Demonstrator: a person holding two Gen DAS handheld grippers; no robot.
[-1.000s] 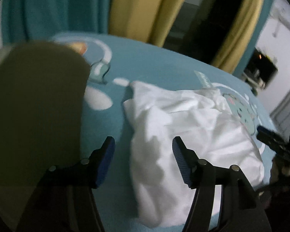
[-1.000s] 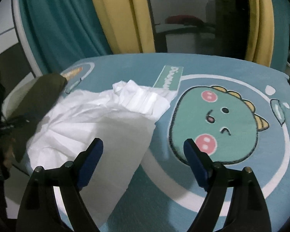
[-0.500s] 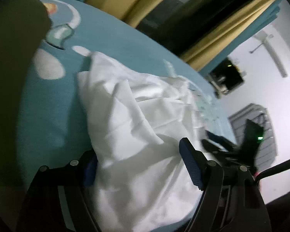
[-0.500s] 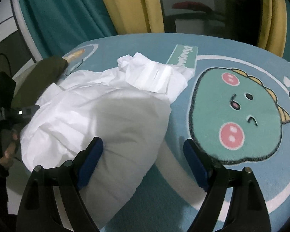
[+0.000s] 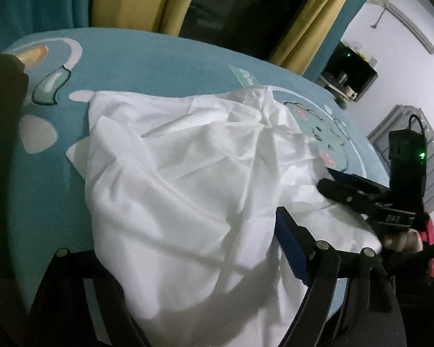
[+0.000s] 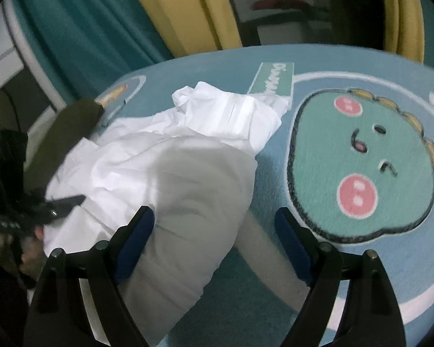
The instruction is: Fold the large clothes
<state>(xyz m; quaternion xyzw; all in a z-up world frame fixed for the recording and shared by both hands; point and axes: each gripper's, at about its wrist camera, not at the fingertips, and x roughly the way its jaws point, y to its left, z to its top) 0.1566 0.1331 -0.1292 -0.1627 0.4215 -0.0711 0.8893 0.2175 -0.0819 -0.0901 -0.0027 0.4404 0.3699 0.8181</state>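
White garment, large, thin cloth, crumpled and loosely bunched, pleated band at its far end, lying on teal dinosaur-print rug, near edge overhanging
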